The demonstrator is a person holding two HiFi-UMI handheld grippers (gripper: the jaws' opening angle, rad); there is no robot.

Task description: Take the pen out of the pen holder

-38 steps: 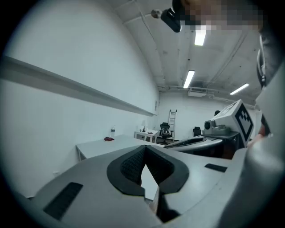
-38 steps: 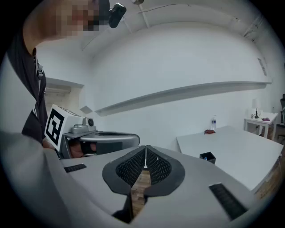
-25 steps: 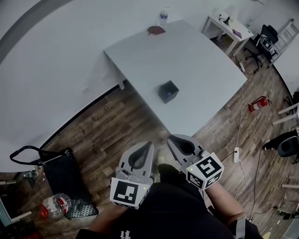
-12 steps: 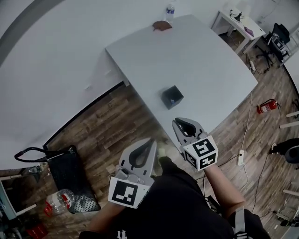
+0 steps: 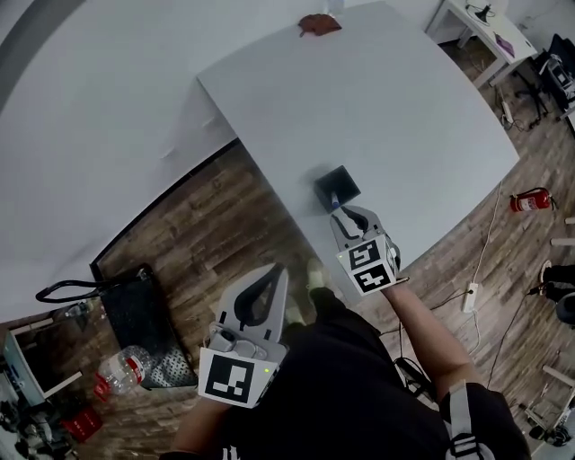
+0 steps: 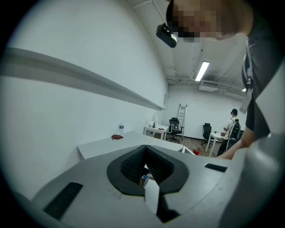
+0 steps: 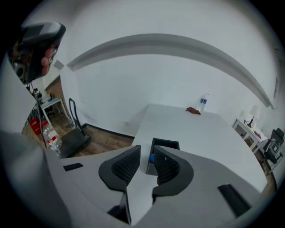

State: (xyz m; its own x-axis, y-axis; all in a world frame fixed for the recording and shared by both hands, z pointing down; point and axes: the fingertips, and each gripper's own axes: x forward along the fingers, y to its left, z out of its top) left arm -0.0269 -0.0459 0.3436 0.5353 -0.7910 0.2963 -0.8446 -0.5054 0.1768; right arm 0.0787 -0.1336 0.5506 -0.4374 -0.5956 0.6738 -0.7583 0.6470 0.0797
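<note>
A black square pen holder point(image 5: 338, 186) stands near the front edge of the white table point(image 5: 395, 99), with the blue cap of a pen point(image 5: 334, 203) at its near side. My right gripper point(image 5: 347, 214) is right in front of the holder, open by a narrow gap. In the right gripper view the pen point(image 7: 152, 157) shows between the jaws, with the holder point(image 7: 165, 144) just beyond the right gripper point(image 7: 146, 156). My left gripper point(image 5: 275, 275) hangs low over the wooden floor, shut and holding nothing. The left gripper point(image 6: 145, 149) sees the pen point(image 6: 143, 178) through the hole behind its tips.
A red object point(image 5: 319, 22) lies at the table's far end, and a water bottle point(image 7: 203, 102) stands beside it. A fire extinguisher point(image 5: 530, 199) lies on the floor at the right. A black bag point(image 5: 135, 314) and plastic bottle point(image 5: 117, 367) sit at the left. A person point(image 6: 231, 129) stands far off.
My right gripper has moved forward and up from beside my body to the pen holder. The left gripper has stayed low. The head view has closed in on the table.
</note>
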